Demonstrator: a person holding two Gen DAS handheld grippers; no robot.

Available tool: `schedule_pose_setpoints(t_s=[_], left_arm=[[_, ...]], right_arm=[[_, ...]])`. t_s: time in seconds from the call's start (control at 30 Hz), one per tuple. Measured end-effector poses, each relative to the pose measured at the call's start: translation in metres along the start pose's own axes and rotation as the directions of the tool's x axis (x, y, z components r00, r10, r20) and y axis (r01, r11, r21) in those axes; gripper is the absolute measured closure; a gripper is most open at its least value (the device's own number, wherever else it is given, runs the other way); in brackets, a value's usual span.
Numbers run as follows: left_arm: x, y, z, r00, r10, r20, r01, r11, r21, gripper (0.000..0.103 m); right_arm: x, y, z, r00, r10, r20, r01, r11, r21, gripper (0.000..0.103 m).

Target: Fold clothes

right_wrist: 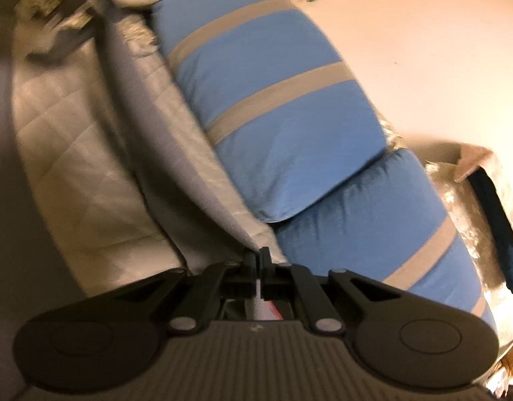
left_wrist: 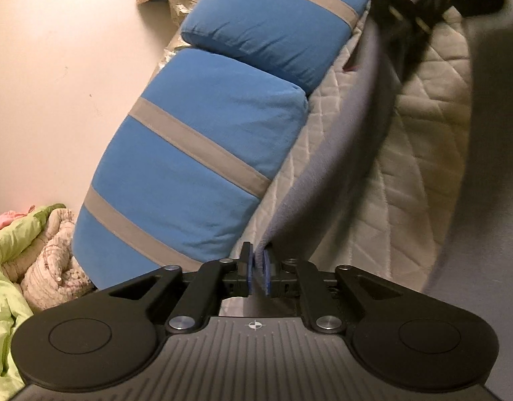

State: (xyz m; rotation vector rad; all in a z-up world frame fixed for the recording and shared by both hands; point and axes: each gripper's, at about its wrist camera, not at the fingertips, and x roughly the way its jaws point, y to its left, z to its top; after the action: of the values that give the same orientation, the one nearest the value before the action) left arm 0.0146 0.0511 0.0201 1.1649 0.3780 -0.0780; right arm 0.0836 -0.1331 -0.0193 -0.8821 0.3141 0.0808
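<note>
Clearly stretched between both tools: grey garment (left_wrist: 340,153), edge running taut from 6 toward 1 o'clock, lifted above quilted bed (left_wrist: 423,153). Left gripper (left_wrist: 257,269) jaws clamped on one corner, right gripper (right_wrist: 259,262) jaws pinched on another, probably to square the cloth before folding. Beyond, blue striped pillows (left_wrist: 203,153) at 10 o'clock; laundry heap (left_wrist: 29,250) at 8.

Warm, dim indoor light in both my wrist views; yellowish cast. Left view fairly sharp on the blue pillows (left_wrist: 203,153), with motion blur and deep shadow at upper right. Right view smeared throughout, worst at upper left. Fisheye bends all edges; corners vignette black. Pale wall (left_wrist: 56,67) evenly lit, no glare.
</note>
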Motion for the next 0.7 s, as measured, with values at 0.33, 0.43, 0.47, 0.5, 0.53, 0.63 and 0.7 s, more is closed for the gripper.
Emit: schedule_pose_setpoints(t_s=[0.33, 0.43, 0.47, 0.5, 0.53, 0.63, 0.7], left_arm=[[0.007, -0.048, -0.005, 0.994, -0.080, -0.070, 0.087, 0.990, 0.110, 0.053], [0.012, -0.053, -0.006, 0.996, -0.037, -0.085, 0.046, 0.993, 0.110, 0.053], [0.016, -0.053, -0.004, 0.995, -0.025, -0.101, 0.035, 0.995, 0.098, 0.053], [0.021, -0.053, -0.003, 0.993, -0.014, -0.115, 0.024, 0.996, 0.086, 0.053], [0.025, -0.053, -0.002, 0.992, -0.005, -0.128, 0.015, 0.997, 0.074, 0.053], [0.035, -0.052, 0.000, 0.988, 0.002, -0.157, 0.004, 0.999, 0.036, 0.053], [0.036, -0.051, 0.000, 0.986, 0.011, -0.166, -0.005, 0.999, 0.032, 0.053]], right_arm=[[-0.004, -0.028, 0.005, 1.000, -0.021, -0.002, 0.021, 0.999, 0.048, 0.099], [-0.003, -0.029, 0.006, 1.000, -0.024, -0.004, 0.024, 0.998, 0.054, 0.099], [-0.003, -0.029, 0.006, 1.000, -0.024, -0.005, 0.024, 0.998, 0.058, 0.099], [-0.004, -0.029, 0.007, 1.000, -0.025, -0.006, 0.025, 0.998, 0.060, 0.099], [-0.005, -0.029, 0.007, 1.000, -0.028, -0.007, 0.028, 0.998, 0.062, 0.099], [-0.006, -0.032, 0.007, 0.999, -0.034, -0.006, 0.034, 0.997, 0.068, 0.099], [-0.006, -0.036, 0.007, 0.999, -0.041, -0.008, 0.041, 0.997, 0.072, 0.099]])
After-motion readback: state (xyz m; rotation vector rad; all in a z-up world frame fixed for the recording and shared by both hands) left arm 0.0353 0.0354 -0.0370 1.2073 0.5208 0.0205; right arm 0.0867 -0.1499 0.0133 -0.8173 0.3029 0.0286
